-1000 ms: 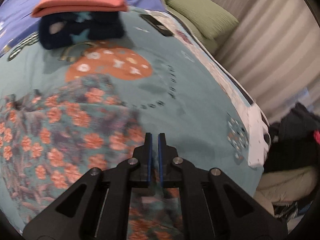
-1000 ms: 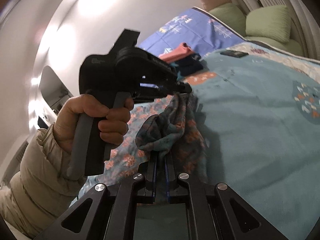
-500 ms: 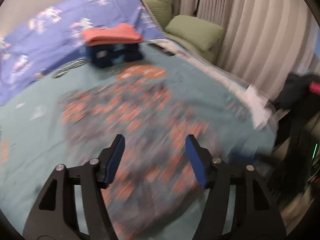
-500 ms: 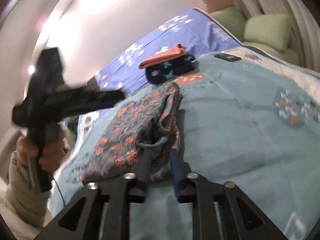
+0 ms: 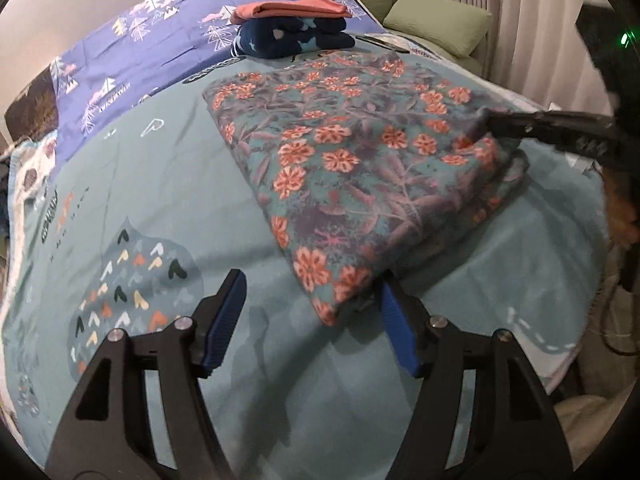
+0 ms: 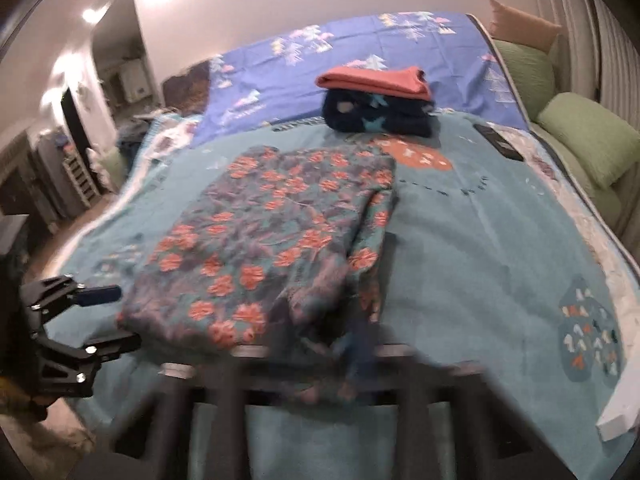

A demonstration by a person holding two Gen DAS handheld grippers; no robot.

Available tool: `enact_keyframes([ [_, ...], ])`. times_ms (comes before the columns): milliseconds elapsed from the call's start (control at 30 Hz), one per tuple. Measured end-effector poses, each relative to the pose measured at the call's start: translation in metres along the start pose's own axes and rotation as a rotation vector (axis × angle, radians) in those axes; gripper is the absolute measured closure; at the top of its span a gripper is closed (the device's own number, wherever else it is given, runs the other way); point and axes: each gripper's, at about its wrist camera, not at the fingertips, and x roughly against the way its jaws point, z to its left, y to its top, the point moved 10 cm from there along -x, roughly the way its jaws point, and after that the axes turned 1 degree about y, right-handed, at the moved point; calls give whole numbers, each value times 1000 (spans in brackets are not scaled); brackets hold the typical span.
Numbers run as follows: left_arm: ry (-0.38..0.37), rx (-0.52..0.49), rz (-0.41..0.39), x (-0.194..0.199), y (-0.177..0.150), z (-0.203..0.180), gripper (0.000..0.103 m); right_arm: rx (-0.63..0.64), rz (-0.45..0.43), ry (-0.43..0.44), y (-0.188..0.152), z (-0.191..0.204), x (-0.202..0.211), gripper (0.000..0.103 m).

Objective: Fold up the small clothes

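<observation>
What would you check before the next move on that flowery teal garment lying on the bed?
1. Left gripper open: ok, its jaws have just been opening and the blue pads press on nothing.
2. Near corner of the flowery teal garment between the left jaws: ok, it lies in the gap, unpinched.
3. Right gripper shut on the garment's far edge: ok, though its own view is blurred.
4. Garment flat: not ok, one side is bunched.
5. Stack of a coral folded cloth on a navy one clear of the work: ok, apart at the back.
6. Black flat device clear: ok.
</observation>
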Motion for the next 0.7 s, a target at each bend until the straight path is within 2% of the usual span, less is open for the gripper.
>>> enact_keyframes([
  [133,15,40,-20,3,0,15,35,-168,-38,143,8,-4,34,100],
  [200,1,87,-30,7,-2,26,35,-215,-52,181,11,-9,49,100],
  [233,-9,104,-34,10,-3,30,35,-226,-48,183,10,-12,51,100],
  [333,-24,136,-47,18,-6,38,35,-238,-7,91,-5,-33,44,97],
  [400,-20,136,-48,20,-8,37,35,-291,16,130,-17,-41,40,97],
  [500,-26,113,-58,23,-6,29,35,-319,-4,142,-25,-45,46,96],
  [600,-24,91,-59,19,-2,22,35,-277,-22,182,-23,-30,53,94],
  [667,-45,96,-41,10,-2,15,35,-222,-11,177,-22,-17,50,89],
  [700,-53,98,-27,4,-1,11,35,-199,3,168,-23,-12,46,83],
])
